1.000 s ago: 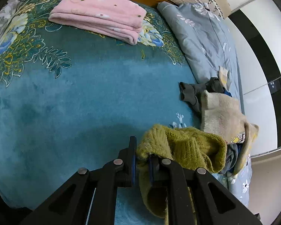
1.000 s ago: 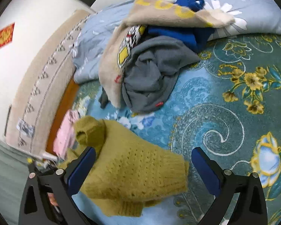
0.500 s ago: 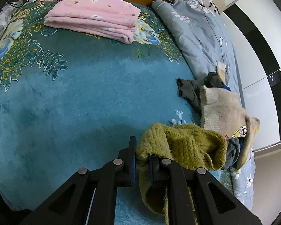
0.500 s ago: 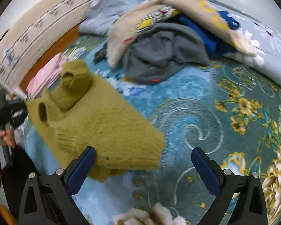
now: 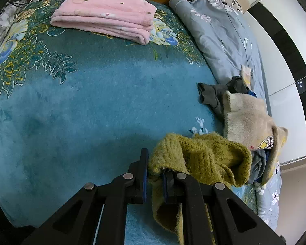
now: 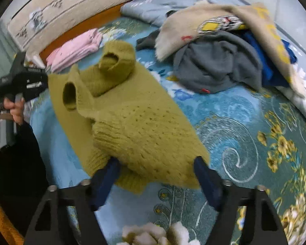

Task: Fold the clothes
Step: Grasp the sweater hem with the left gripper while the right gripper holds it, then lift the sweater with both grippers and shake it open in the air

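Here the olive sweater [image 6: 132,118] apparently lies between the closing right hand-held gripper [image 6: 156,175].

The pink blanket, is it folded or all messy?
Folded. The pink blanket lies in neat flat layers with a rounded fold edge, on the bed.

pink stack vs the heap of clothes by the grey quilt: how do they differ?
The pink stack is folded flat with squared edges; the heap is crumpled and unfolded. The stack is one colour, pink; the heap mixes a beige, a grey and a blue garment. The stack lies near the headboard, the heap against the quilt. Both rest on the teal blanket.
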The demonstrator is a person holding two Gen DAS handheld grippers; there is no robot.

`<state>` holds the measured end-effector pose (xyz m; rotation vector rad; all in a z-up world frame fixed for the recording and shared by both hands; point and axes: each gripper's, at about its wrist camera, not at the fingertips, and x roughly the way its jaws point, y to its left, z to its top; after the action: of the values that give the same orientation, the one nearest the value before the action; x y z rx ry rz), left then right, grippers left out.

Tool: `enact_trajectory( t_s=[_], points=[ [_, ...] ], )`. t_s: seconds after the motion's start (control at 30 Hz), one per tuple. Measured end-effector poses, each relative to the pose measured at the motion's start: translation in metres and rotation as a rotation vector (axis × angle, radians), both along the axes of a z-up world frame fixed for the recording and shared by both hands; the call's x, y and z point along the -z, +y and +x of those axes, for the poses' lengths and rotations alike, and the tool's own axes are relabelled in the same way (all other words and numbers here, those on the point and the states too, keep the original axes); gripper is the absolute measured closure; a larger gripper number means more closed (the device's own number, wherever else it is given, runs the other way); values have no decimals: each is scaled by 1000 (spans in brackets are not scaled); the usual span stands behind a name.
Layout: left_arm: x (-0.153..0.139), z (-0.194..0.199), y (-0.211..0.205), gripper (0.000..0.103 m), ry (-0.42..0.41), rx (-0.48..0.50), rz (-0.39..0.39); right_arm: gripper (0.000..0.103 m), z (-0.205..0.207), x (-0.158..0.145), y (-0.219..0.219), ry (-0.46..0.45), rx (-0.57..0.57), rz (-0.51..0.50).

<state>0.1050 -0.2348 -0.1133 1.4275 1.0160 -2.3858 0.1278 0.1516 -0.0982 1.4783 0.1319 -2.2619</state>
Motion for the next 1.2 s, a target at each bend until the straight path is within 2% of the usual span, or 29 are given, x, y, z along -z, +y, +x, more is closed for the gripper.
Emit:
enact_trajectory(
  t_s=[0.1,0.23,0.27,0.37,0.4,0.43,0.5,0.57,0.6,0.77,0.83,0.9,0.97,1.03,1.1,1.2],
  points=[
    [0,2,-1,92,5,-6,6,36,-1,-4,-3,2,-37,0],
    [1,2,0,92,4,-10,8,36,1,-6,-5,36,-81,78],
    [1,1,1,92,2,-7,6,39,-1,-4,-4,30,-80,79],
    [1,1,2,92,-2,2,3,62,-9,7,-7,-13,-55,63],
    [0,1,1,92,-1,4,7,66,-11,10,-8,-26,-47,62],
    [0,3,0,92,2,6,15,68,-11,12,-10,-28,-45,67],
    [-3,6,-1,92,11,9,46,78,-9,12,-14,-17,-47,89],
    [-5,9,-3,87,20,12,78,83,-7,10,-14,1,-45,110],
    [-6,10,-4,86,24,9,95,84,-7,9,-12,3,-37,105],
    [-14,26,-17,67,40,-64,179,85,-7,7,-8,10,-3,85],
    [-21,32,-23,61,67,-96,185,85,-6,9,-10,8,-1,80],
    [-28,35,-27,60,91,-116,189,85,-5,10,-12,7,-3,76],
    [-30,27,-20,58,87,-88,208,85,-5,10,-14,7,-1,71],
    [-26,16,-7,53,56,-32,212,85,-6,10,-13,6,6,61],
    [-14,6,13,53,-3,27,192,85,-6,9,-9,2,19,46],
    [8,5,34,53,-85,60,181,85,-5,8,-3,0,35,27]
  ],
)
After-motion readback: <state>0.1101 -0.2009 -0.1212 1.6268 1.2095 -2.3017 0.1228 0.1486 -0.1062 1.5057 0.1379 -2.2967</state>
